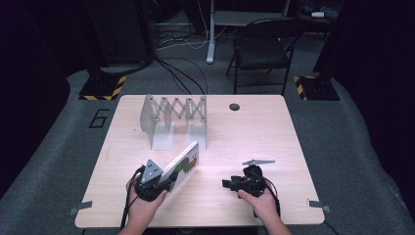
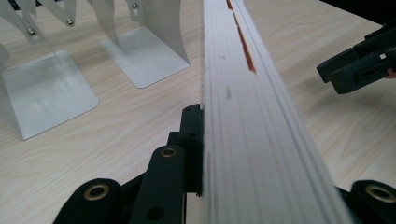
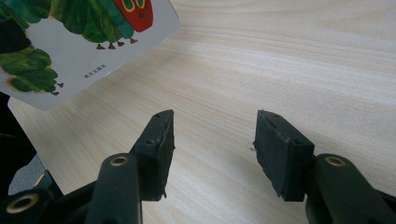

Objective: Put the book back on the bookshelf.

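A picture book (image 1: 183,164) with a white cover and a green caterpillar is held tilted just above the table, its far end toward the rack. My left gripper (image 1: 168,182) is shut on its near end. In the left gripper view the book's page edge (image 2: 252,102) runs up the middle, and the left pad (image 2: 192,140) presses flat against it. The other jaw is hidden behind the book. My right gripper (image 1: 231,184) hovers low over the table to the right, open, with bare wood between its pads (image 3: 212,144). The book's cover (image 3: 84,42) lies to its upper left.
A folding metal book rack (image 1: 173,117) stands upright at the back left of the table (image 1: 254,132); its flat feet (image 2: 46,88) lie just ahead of the book. A round cable hole (image 1: 234,106) sits at the back. A black chair (image 1: 264,49) stands beyond the table.
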The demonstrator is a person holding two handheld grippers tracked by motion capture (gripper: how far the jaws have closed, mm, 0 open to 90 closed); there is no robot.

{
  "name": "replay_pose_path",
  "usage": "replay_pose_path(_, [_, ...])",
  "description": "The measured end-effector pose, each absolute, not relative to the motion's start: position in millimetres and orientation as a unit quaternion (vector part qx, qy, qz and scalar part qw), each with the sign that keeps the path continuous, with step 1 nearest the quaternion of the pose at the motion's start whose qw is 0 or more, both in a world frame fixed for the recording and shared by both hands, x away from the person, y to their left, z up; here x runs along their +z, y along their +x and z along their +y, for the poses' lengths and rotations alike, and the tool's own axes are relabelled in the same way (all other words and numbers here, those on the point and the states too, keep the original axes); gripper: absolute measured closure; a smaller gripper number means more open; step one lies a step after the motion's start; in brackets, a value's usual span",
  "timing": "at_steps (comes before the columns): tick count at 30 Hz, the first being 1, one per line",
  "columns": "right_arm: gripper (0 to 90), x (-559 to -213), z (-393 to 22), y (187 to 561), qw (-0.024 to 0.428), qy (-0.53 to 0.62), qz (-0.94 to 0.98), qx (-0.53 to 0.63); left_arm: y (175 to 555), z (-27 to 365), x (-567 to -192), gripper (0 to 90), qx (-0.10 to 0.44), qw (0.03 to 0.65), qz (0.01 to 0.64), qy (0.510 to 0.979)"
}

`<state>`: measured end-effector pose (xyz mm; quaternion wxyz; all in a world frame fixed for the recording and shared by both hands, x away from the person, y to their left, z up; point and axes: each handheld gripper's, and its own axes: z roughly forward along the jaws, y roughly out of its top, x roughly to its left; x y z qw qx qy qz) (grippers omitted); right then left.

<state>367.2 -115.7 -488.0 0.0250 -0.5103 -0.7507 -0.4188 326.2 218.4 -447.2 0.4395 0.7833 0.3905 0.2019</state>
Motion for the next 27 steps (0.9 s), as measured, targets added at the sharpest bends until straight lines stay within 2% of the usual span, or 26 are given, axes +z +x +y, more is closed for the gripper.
replay_pose_path(27, [47.2,-488.3,-116.2,367.6,0.023,-0.511,-0.75,-0.419,330.3,262.8,-434.1,76.0,0.236,0.441,0.444,0.743])
